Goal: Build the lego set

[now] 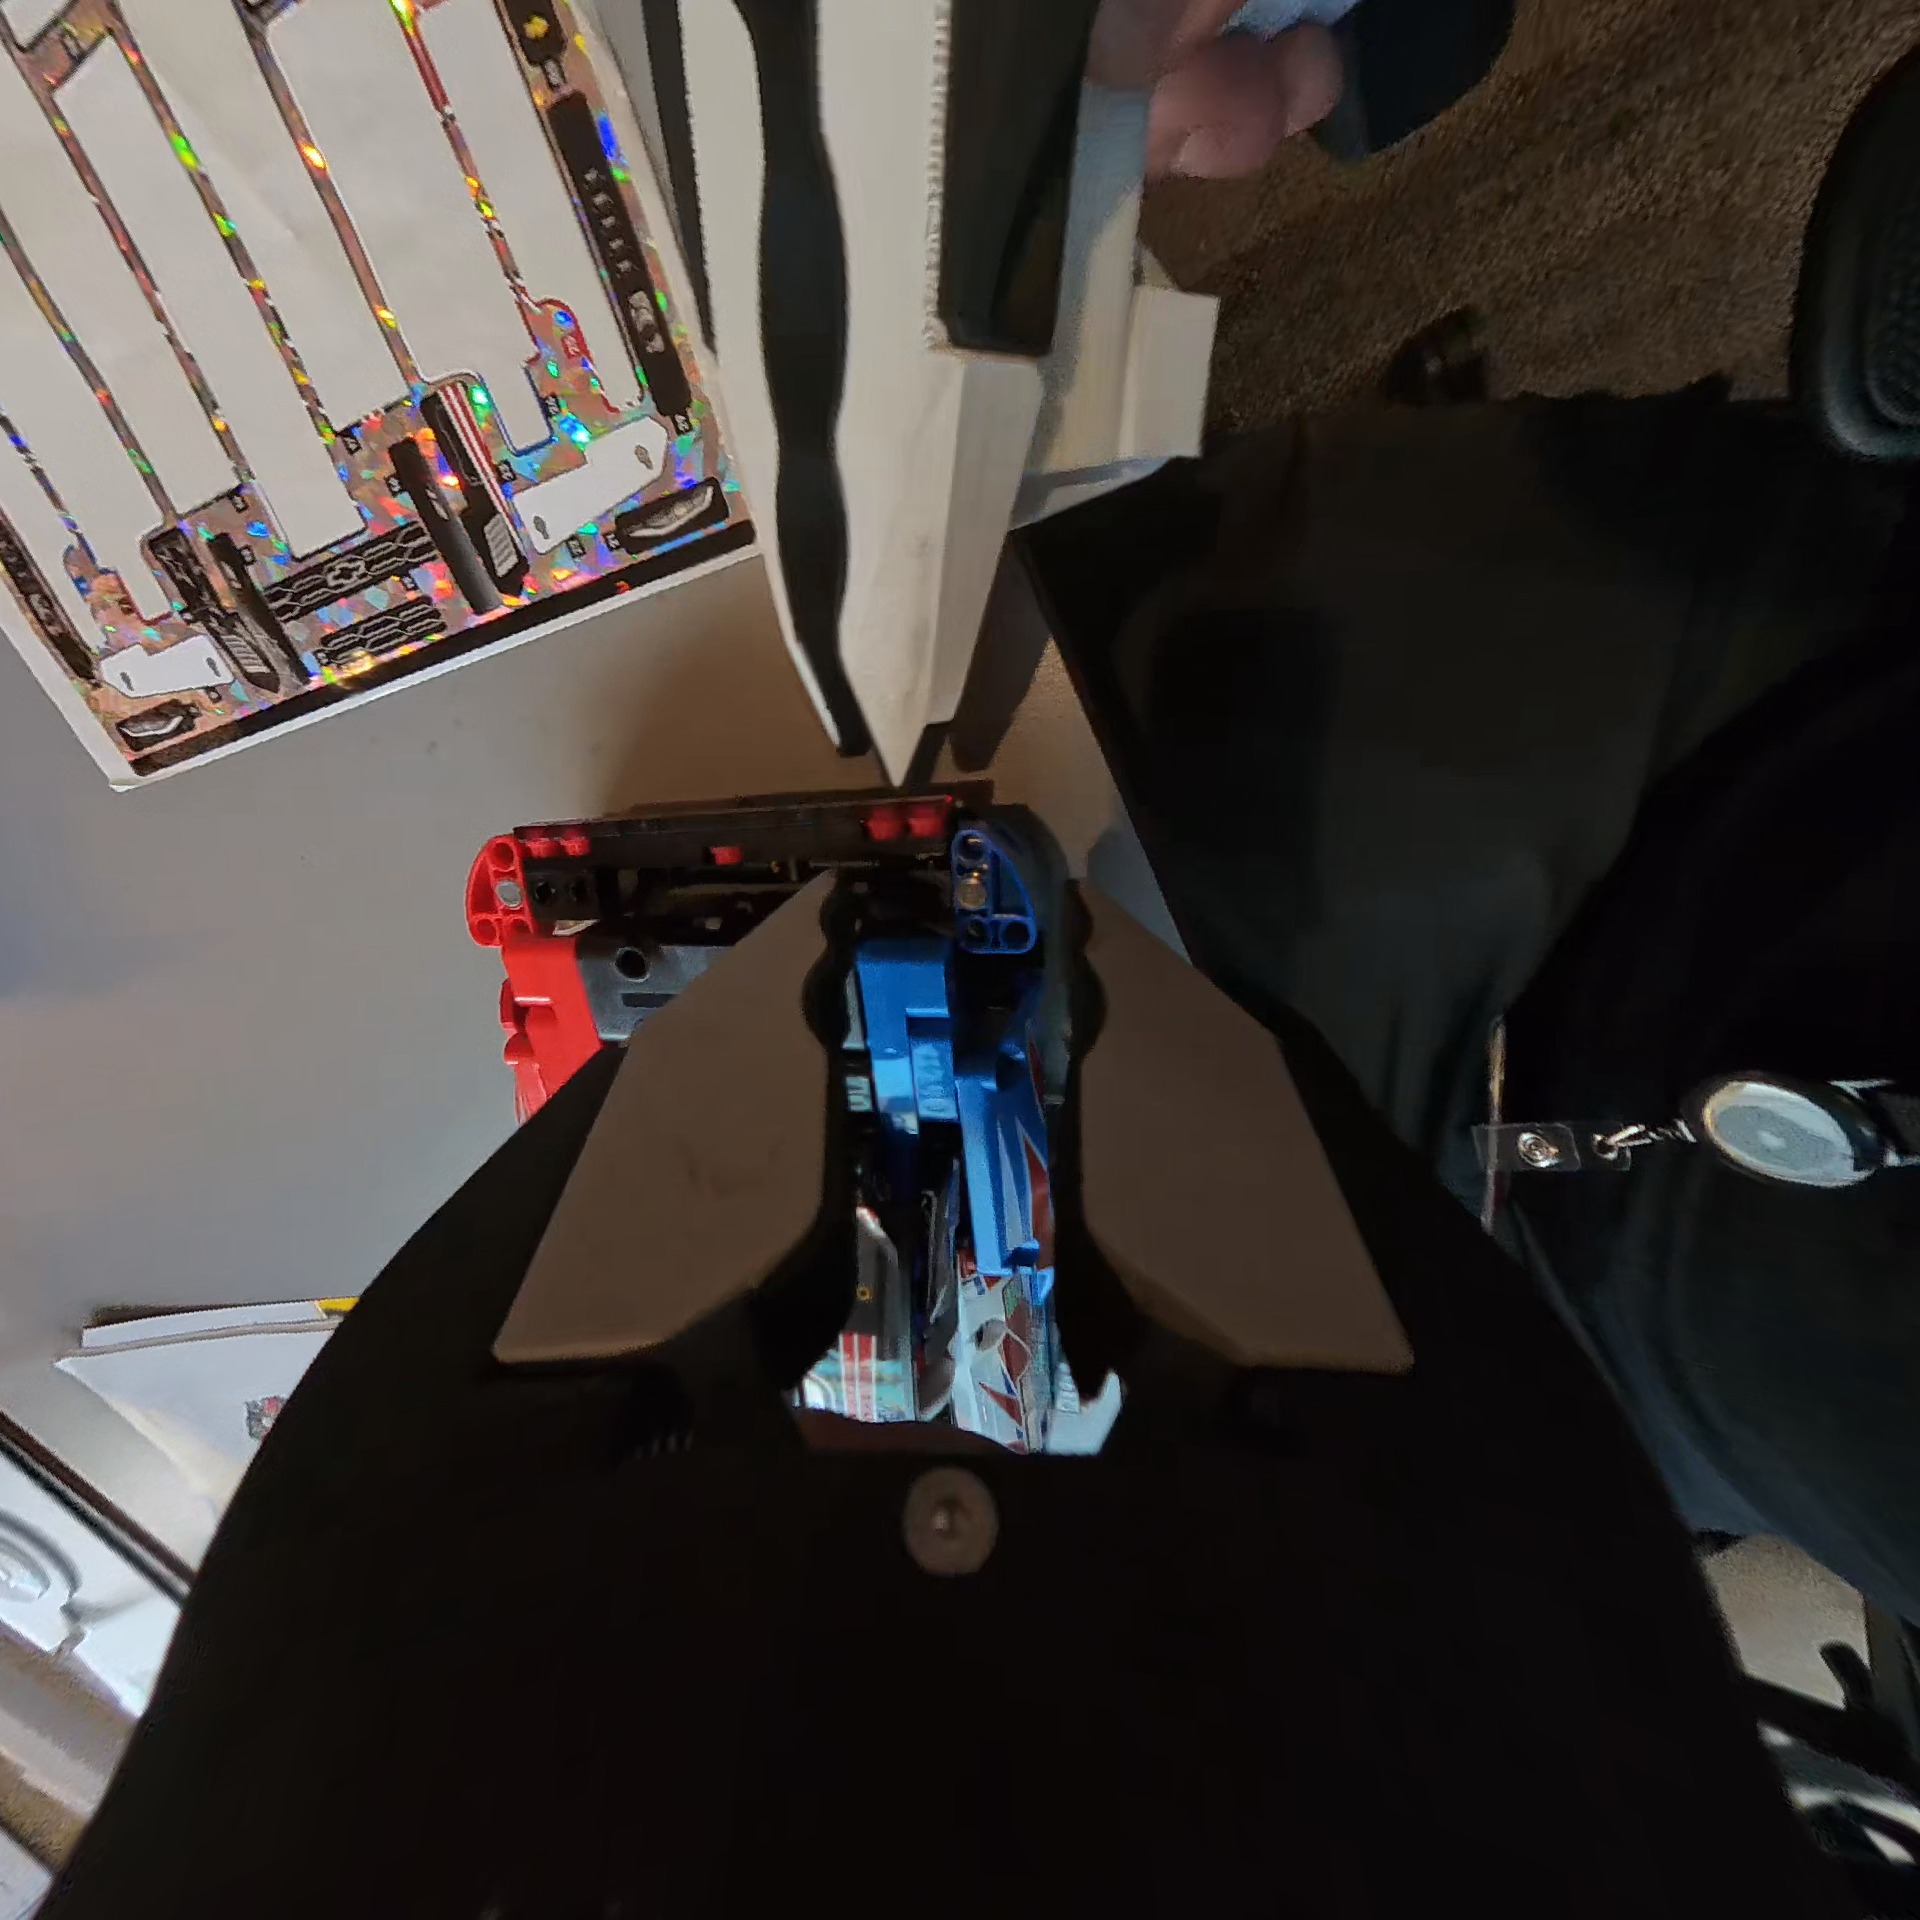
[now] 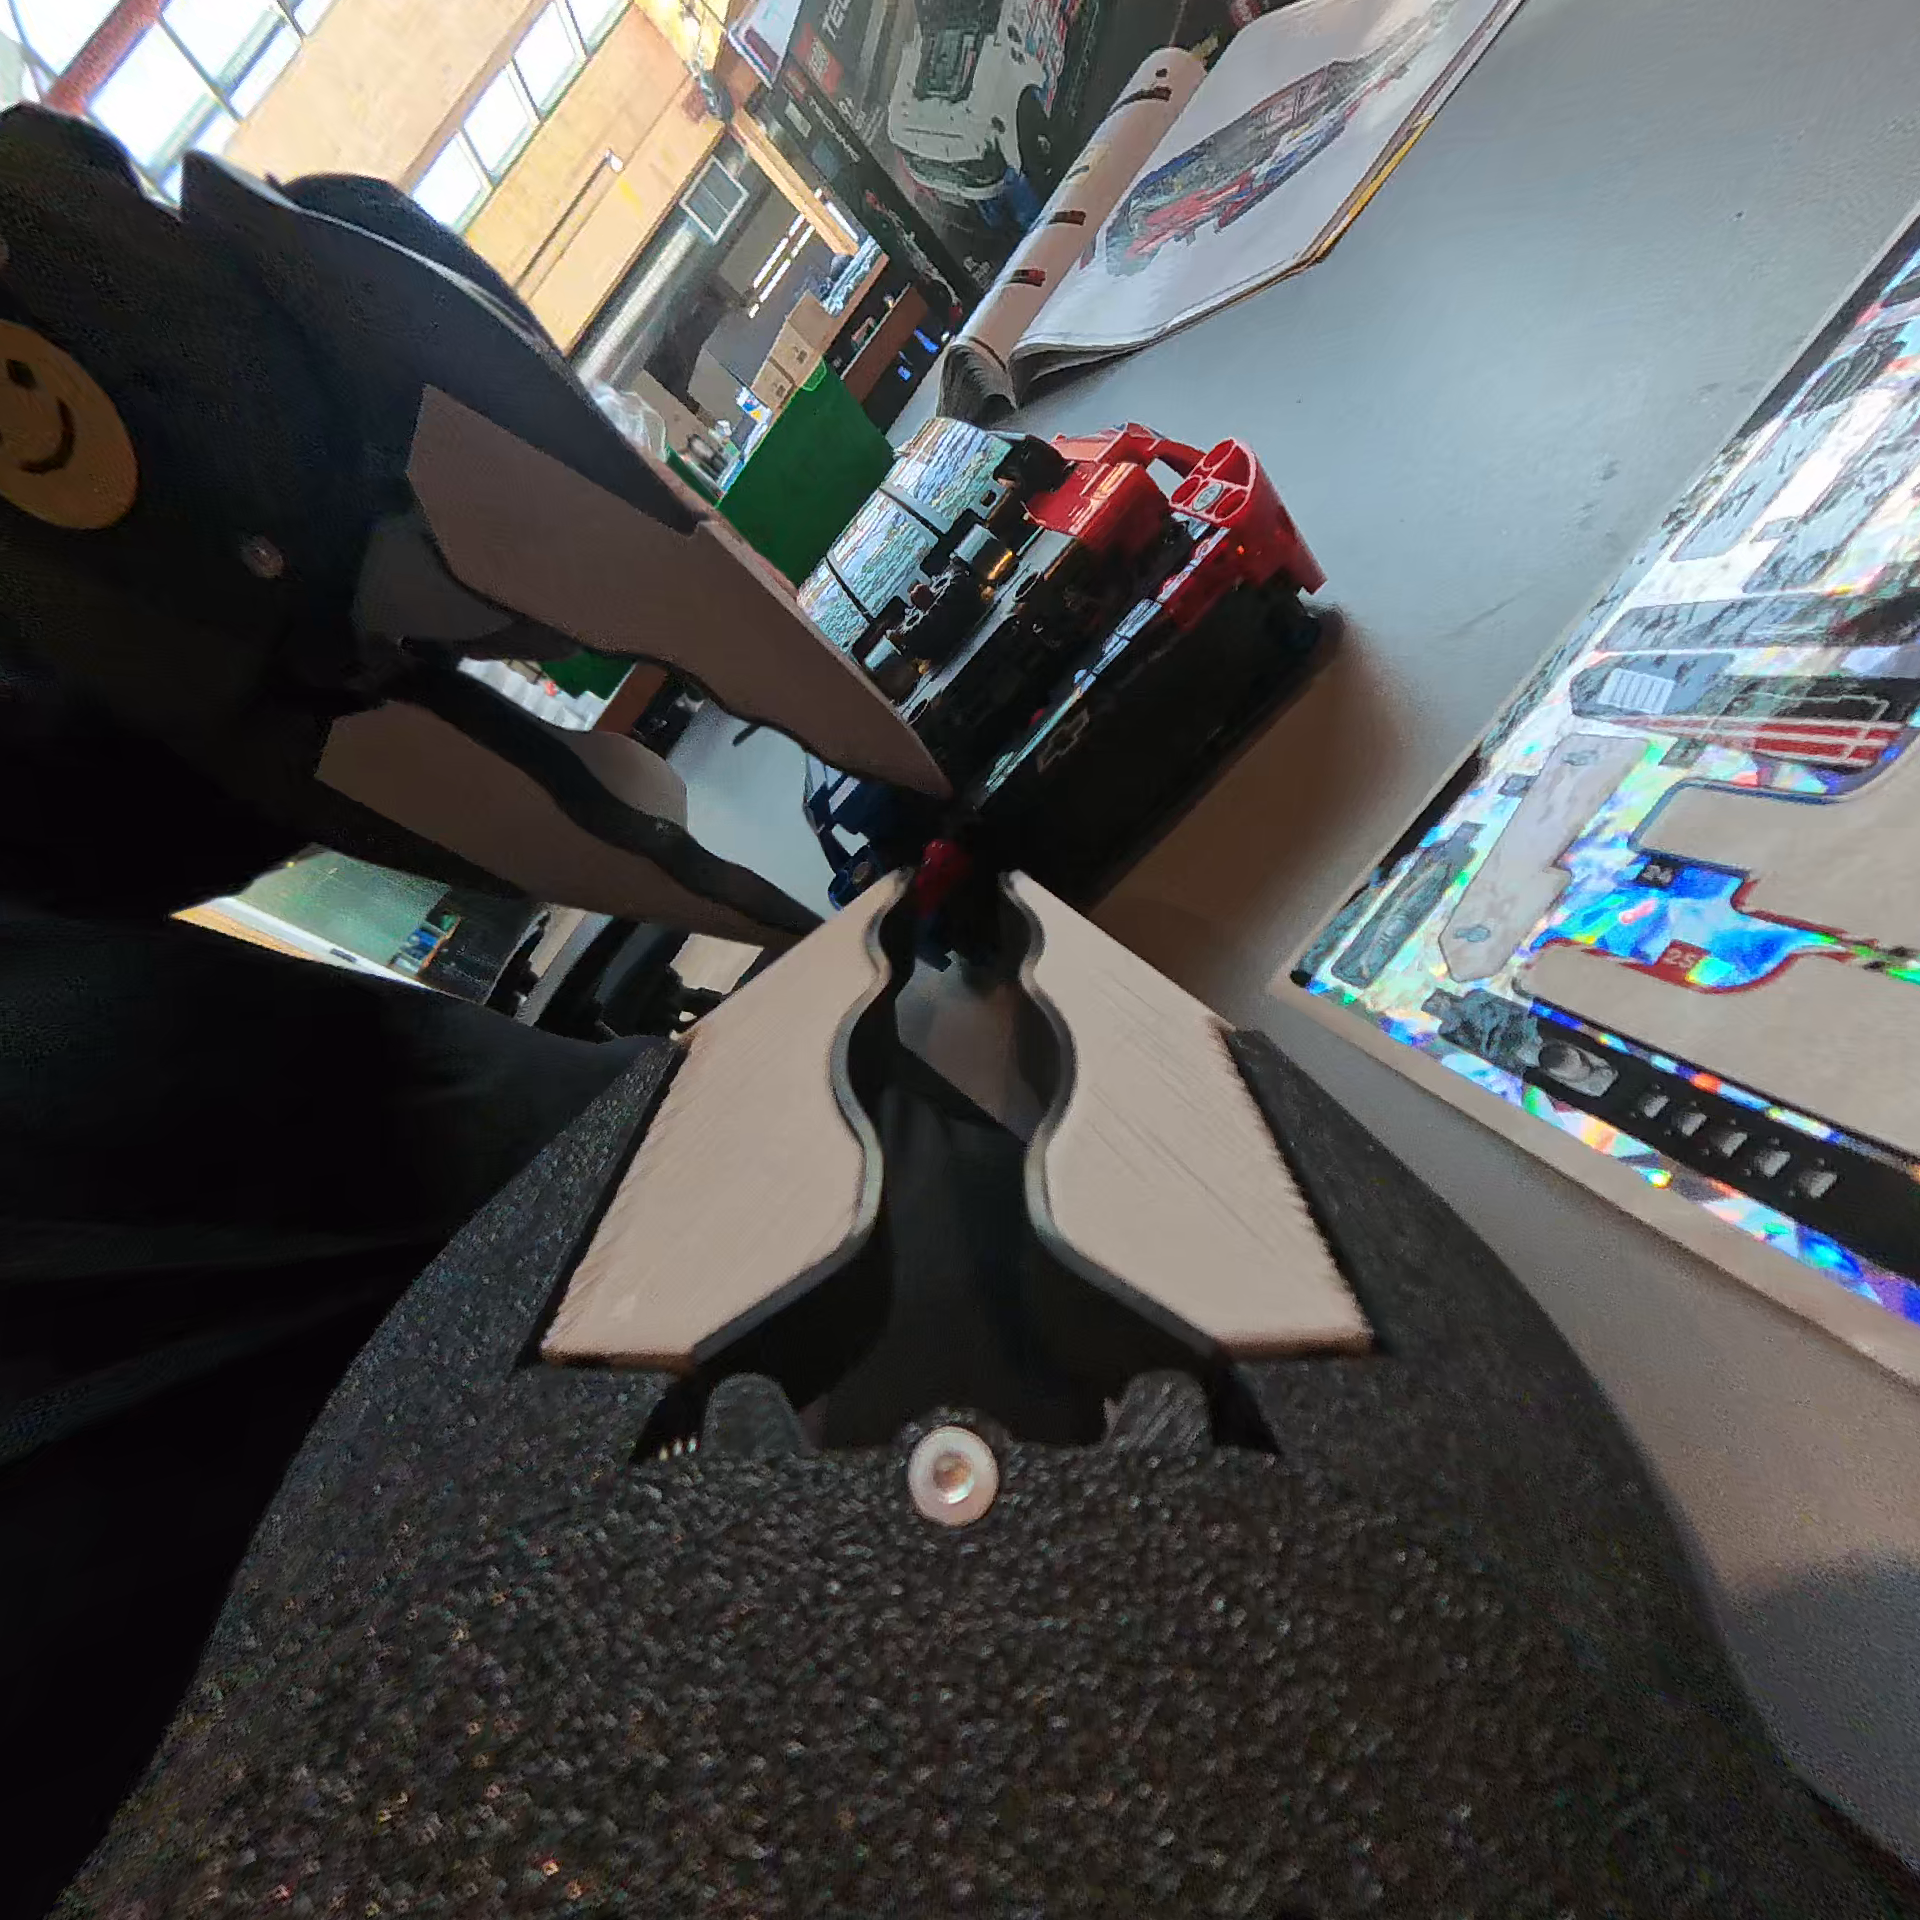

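The grey table [image 1: 208,1039] carries everything here. On its far left lies a large holographic sticker sheet [image 1: 343,364], many of its shapes already peeled to bare white backing. In the right wrist view an open instruction booklet [image 2: 1226,197] rests at the far side of the table, with a dark set box [image 2: 914,135] standing beyond it.

The lego car [image 1: 727,914] sits near the table's middle, red bodywork on its left side, blue on its right, with a black beam carrying small red pieces across its far end.

The left tool [image 1: 951,935] straddles the car's blue side [image 1: 904,1018], its tan fingers [image 1: 717,1122] on either flank of that panel and pinching it.

The right tool [image 1: 899,774] comes in from the far side, its tip touching the car's black end beam. In its own view its pale fingers [image 2: 748,1132] are nearly pressed together, holding a small red piece [image 2: 940,868] at the tips against the car.
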Motion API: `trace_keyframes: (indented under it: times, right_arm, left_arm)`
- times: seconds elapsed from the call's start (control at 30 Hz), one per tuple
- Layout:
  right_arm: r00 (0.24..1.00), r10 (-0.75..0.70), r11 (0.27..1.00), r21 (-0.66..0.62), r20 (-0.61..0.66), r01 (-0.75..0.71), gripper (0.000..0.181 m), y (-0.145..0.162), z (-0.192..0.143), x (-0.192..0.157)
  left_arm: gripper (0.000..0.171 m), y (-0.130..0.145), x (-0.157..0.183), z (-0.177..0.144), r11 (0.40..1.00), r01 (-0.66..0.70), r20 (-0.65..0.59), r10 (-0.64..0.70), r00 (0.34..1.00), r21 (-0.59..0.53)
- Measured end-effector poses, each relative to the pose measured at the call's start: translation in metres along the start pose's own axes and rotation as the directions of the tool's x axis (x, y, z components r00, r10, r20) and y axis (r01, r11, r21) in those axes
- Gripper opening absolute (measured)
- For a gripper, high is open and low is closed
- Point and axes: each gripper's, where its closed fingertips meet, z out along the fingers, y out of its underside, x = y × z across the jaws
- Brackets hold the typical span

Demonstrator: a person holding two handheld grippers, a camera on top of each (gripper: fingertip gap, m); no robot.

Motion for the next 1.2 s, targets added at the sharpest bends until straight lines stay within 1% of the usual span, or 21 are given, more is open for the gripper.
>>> trace_keyframes:
  times: [0.07, 0.1, 0.13, 0.27, 0.37, 0.43, 0.6, 0.73, 0.8, 0.83, 0.9, 1.0, 1.1, 1.2]
  right_arm:
    - [1.0, -0.003, 1.0, -0.021, -0.021, 0.002, 0.006, 0.002, 0.004, 0.003]
    - [1.0, -0.002, 0.999, -0.033, -0.027, 0.001, 0.001, 0.003, 0.005, 0.004]
    - [1.0, 0.0, 0.999, -0.039, -0.026, -0.001, 0.0, 0.003, 0.006, 0.003]
    - [1.0, 0.021, 0.999, -0.034, -0.011, -0.021, 0.0, 0.002, 0.007, 0.003]
    - [0.999, 0.036, 0.999, -0.03, -0.001, -0.036, 0.0, 0.003, 0.007, 0.002]
    - [0.999, 0.053, 0.998, -0.027, 0.011, -0.053, 0.0, 0.003, 0.007, 0.002]
    - [0.994, 0.096, 0.995, -0.024, 0.055, -0.095, 0.001, 0.003, 0.007, 0.0]
    - [0.993, 0.106, 0.994, -0.03, 0.057, -0.105, 0.001, 0.004, 0.008, -0.001]
    - [0.993, 0.107, 0.994, -0.025, 0.057, -0.105, 0.005, 0.003, 0.007, -0.002]
    - [0.991, 0.114, 0.993, -0.018, 0.066, -0.113, 0.011, 0.002, 0.006, -0.002]
    - [0.987, 0.136, 0.991, -0.003, 0.085, -0.137, 0.014, 0.0, 0.005, -0.004]
    - [0.986, 0.147, 0.989, -0.016, 0.084, -0.147, 0.009, 0.003, 0.009, -0.004]
    - [0.988, 0.14, 0.99, -0.02, 0.062, -0.139, 0.009, 0.003, 0.01, -0.003]
    - [0.987, 0.149, 0.989, -0.024, 0.059, -0.148, 0.011, 0.004, 0.01, -0.003]
  left_arm:
    - [0.038, 0.003, 0.0, 0.005, 0.999, 0.0, 0.003, 0.001, 1.0, -0.046]
    - [0.038, 0.005, -0.003, 0.006, 0.997, 0.002, 0.029, 0.0, 1.0, -0.072]
    - [0.042, 0.006, -0.006, 0.008, 0.996, 0.001, 0.049, 0.003, 0.999, -0.086]
    - [0.034, 0.007, -0.002, 0.01, 0.994, -0.007, 0.059, 0.014, 0.998, -0.112]
    - [0.035, 0.008, -0.002, 0.013, 0.992, -0.025, 0.077, 0.035, 0.996, -0.126]
    - [0.035, 0.008, -0.002, 0.013, 0.993, -0.01, 0.075, 0.019, 0.997, -0.119]
    - [0.035, 0.006, -0.002, 0.014, 0.998, 0.025, 0.094, -0.019, 0.995, -0.06]
    - [0.034, 0.007, -0.002, 0.014, 0.998, 0.034, 0.103, -0.028, 0.994, -0.054]
    - [0.034, 0.007, -0.002, 0.014, 0.999, 0.035, 0.098, -0.032, 0.995, -0.037]
    - [0.034, 0.007, -0.002, 0.014, 0.999, 0.031, 0.099, -0.027, 0.995, -0.031]
    - [0.034, 0.006, -0.001, 0.014, 0.999, 0.029, 0.107, -0.027, 0.994, -0.02]
    - [0.036, 0.005, -0.001, 0.015, 0.999, 0.047, 0.114, -0.047, 0.992, 0.003]
    - [0.042, 0.004, 0.0, 0.016, 0.998, 0.066, 0.117, -0.068, 0.991, 0.019]
    - [0.039, 0.005, -0.001, 0.016, 0.998, 0.062, 0.145, -0.064, 0.987, 0.023]
